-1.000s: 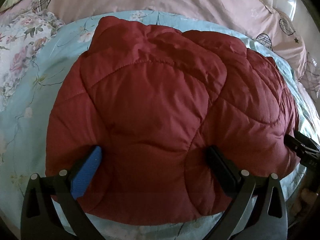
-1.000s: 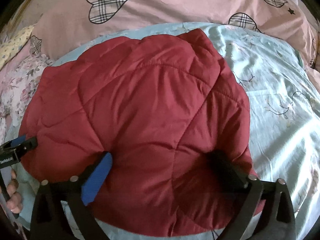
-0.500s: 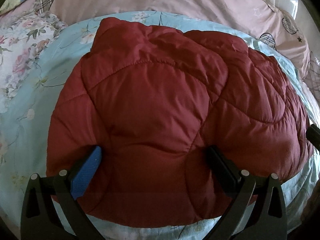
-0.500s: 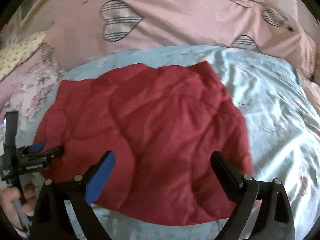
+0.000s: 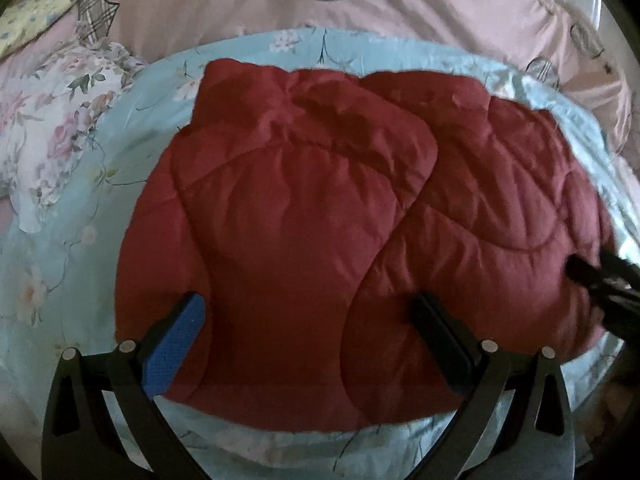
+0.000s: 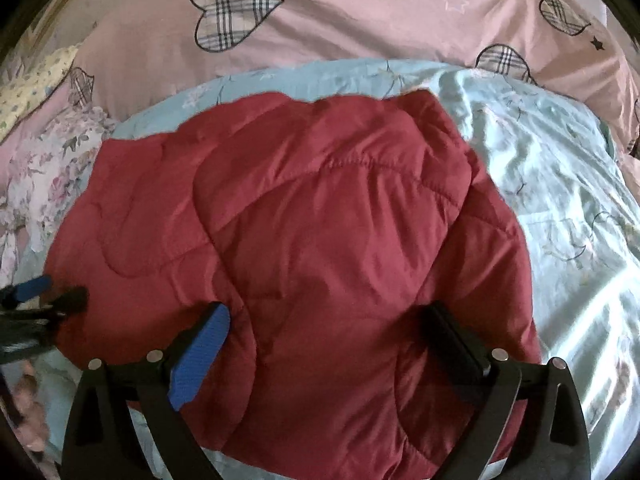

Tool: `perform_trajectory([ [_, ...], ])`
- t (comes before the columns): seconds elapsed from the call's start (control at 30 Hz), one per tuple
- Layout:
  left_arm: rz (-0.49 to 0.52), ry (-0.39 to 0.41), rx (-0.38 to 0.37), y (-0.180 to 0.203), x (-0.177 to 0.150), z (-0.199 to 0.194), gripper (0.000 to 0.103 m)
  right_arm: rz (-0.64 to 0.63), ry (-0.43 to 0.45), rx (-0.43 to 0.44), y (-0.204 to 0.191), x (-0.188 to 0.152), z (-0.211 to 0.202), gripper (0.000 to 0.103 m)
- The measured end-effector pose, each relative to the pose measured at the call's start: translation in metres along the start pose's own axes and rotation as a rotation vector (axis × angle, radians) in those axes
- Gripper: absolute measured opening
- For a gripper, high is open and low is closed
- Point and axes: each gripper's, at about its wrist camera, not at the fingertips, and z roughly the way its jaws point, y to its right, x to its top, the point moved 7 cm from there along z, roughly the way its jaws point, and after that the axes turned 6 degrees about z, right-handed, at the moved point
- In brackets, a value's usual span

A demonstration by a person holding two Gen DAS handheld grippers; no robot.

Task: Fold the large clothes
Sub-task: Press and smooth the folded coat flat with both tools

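Observation:
A dark red quilted jacket (image 5: 320, 216) (image 6: 320, 248) lies folded in a puffy bundle on the light blue floral sheet (image 5: 72, 264) (image 6: 560, 184). My left gripper (image 5: 308, 320) hangs open over the jacket's near left part, its blue pad (image 5: 176, 344) and black pad (image 5: 440, 336) spread wide with nothing pinched. My right gripper (image 6: 326, 332) stands open over the near right part, wide apart. Each gripper shows in the other's view: the right gripper (image 5: 600, 280) at the jacket's right edge, the left gripper (image 6: 40, 300) at its left edge.
A pink duvet with plaid hearts (image 6: 360, 20) (image 5: 400, 4) is piled behind the jacket. A floral pillow (image 5: 52, 128) lies at the left. Bare blue sheet stretches to the right of the jacket (image 6: 580, 260). Part of a hand (image 6: 28, 400) shows at the lower left.
The right gripper's fingers, sunk into the jacket a second ago, lifted off and drew back, then came closer again. The left gripper has barely shifted, tilting slightly.

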Motion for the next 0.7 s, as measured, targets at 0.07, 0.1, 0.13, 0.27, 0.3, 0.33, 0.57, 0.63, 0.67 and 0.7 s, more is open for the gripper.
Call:
perform_trajectory([
  [0.07,-0.005,-0.009,0.003,-0.001,0.002,0.006,0.103,-0.004,0.023,0.019,-0.004,0.005,-0.006,0.096],
  [0.1,-0.006,-0.009,0.005,-0.001,0.003,0.008,0.103,-0.007,0.026,0.019,-0.005,0.007,-0.007,0.096],
  [0.13,-0.007,-0.007,0.008,-0.001,0.004,0.009,0.103,-0.015,0.020,0.014,-0.006,0.007,-0.004,0.096],
  [0.27,-0.005,-0.002,0.010,0.000,0.007,0.014,0.103,-0.019,0.003,0.003,-0.002,0.003,0.016,0.099],
  [0.3,-0.002,-0.001,0.013,0.001,0.007,0.015,0.103,-0.020,0.007,0.001,-0.001,0.003,0.019,0.101],
  [0.33,0.001,0.002,0.016,0.001,0.007,0.015,0.103,-0.018,0.010,0.001,-0.001,0.002,0.020,0.101],
  [0.57,-0.002,0.018,0.028,0.001,0.008,0.019,0.103,-0.025,0.027,-0.002,0.001,0.001,0.023,0.103],
  [0.63,-0.001,0.019,0.029,0.001,0.009,0.020,0.103,-0.029,0.034,-0.006,0.001,0.001,0.024,0.103],
  [0.67,-0.002,0.020,0.028,0.001,0.009,0.021,0.103,-0.031,0.035,-0.009,0.000,0.001,0.025,0.103],
  [0.7,-0.002,0.020,0.028,0.001,0.009,0.021,0.103,-0.029,0.031,-0.011,0.000,0.002,0.024,0.103],
])
